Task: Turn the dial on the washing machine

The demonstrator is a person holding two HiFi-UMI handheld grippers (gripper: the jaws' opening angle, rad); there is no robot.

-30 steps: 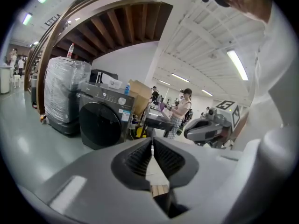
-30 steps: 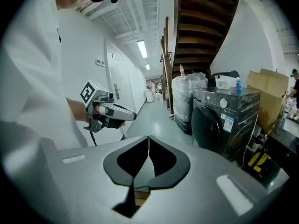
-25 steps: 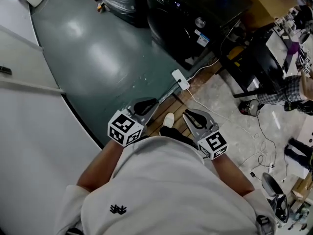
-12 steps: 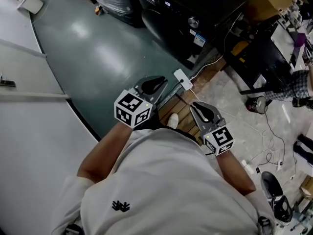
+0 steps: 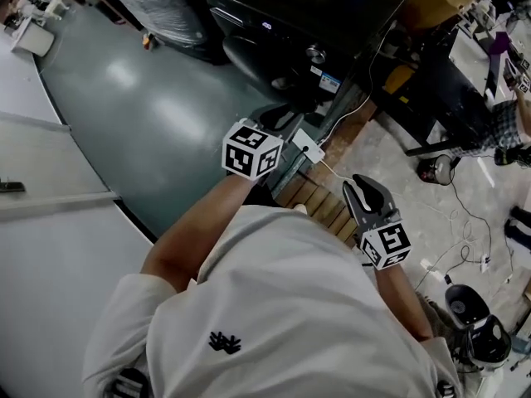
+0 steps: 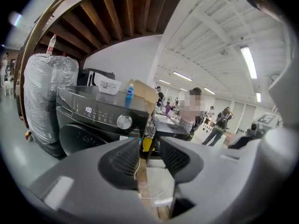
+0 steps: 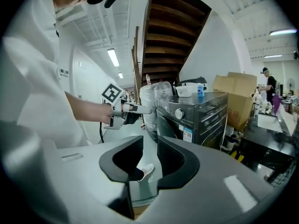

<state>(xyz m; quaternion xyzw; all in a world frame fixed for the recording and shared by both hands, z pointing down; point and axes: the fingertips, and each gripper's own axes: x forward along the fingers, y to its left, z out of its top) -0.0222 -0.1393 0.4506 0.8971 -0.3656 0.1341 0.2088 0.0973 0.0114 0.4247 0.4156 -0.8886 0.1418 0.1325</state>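
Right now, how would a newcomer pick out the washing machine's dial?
Find the black washing machine beside the plastic-wrapped bundle. Along its top control panel, right of the lit display, sits the dial: the only round silver knob there.

Glossy green floor [image 5: 158, 106], wooden stair underside [image 6: 126, 13] overhead, white ceiling [image 6: 205, 27] (long strip lights [image 6: 247, 62]).

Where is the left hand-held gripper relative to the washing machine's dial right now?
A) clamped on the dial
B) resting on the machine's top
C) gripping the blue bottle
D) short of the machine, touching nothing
D: the left hand-held gripper is short of the washing machine, whose dial shows untouched beyond the tips; its jaws have just been opening, with nothing between them.
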